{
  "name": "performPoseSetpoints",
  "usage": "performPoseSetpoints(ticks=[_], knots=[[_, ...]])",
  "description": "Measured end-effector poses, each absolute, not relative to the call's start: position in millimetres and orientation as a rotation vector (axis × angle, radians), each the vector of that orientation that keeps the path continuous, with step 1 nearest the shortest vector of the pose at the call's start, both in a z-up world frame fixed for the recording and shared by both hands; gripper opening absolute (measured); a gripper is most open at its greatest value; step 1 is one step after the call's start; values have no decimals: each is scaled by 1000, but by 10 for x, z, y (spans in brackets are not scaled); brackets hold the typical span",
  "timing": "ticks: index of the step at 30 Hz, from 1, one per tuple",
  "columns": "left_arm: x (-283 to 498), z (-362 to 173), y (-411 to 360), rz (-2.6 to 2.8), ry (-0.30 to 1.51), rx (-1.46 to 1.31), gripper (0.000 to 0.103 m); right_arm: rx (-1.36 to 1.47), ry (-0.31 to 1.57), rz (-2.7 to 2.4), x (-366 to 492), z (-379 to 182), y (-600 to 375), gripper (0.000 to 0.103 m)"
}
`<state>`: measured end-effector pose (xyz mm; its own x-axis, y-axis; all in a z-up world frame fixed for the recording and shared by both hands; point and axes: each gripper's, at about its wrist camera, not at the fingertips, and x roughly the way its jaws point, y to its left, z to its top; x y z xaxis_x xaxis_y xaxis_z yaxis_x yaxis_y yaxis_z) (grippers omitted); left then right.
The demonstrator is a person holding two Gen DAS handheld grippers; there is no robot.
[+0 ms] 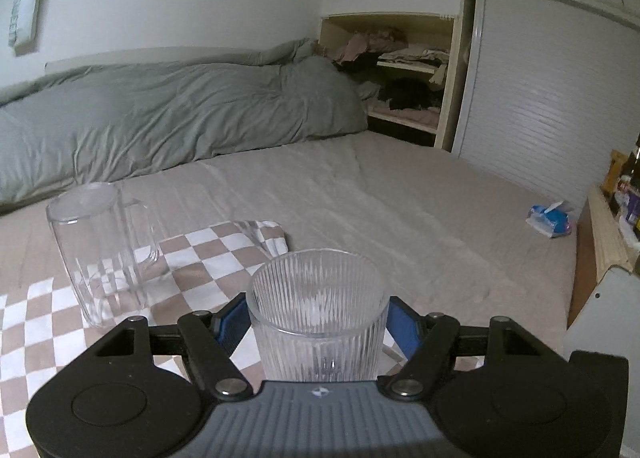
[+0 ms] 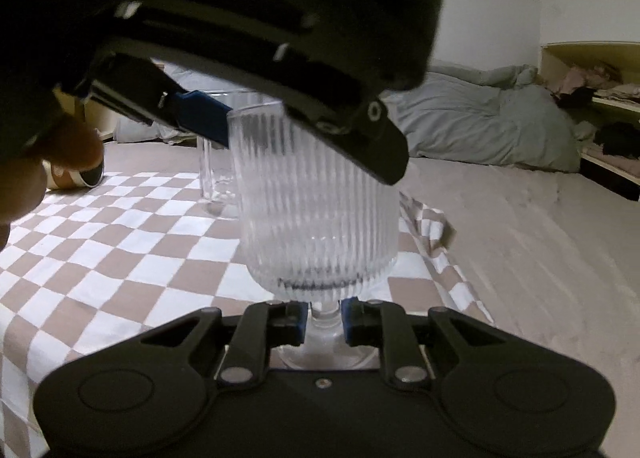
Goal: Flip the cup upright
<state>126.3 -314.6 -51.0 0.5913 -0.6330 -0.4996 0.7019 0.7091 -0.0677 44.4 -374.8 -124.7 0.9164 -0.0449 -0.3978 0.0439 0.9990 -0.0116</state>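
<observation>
Left gripper [image 1: 318, 318] clamps ribbed cup [image 1: 318, 310] bowl; right gripper [image 2: 322, 324] pinches stem; foot half-hidden.

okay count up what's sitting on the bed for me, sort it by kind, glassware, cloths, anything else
Glassware: 2, the ribbed goblet held by the left gripper and right gripper, and the clear mug.
Cloths: 1, the checkered cloth.
Bedding: 1, the grey duvet.
Tissue packs: 1, the blue tissue pack.
Total: 5
</observation>
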Motion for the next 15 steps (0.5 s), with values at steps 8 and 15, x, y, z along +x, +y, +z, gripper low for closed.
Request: performPoseSetpoints(ticks=[8,15], knots=[[1218,-488,-3139,-822,523,105,76,70,400,-72,456,-1313,-3822,18],[1184,-420,-3091,-816,521,93,81,80,429,-69,420,-1266,-3812,51]])
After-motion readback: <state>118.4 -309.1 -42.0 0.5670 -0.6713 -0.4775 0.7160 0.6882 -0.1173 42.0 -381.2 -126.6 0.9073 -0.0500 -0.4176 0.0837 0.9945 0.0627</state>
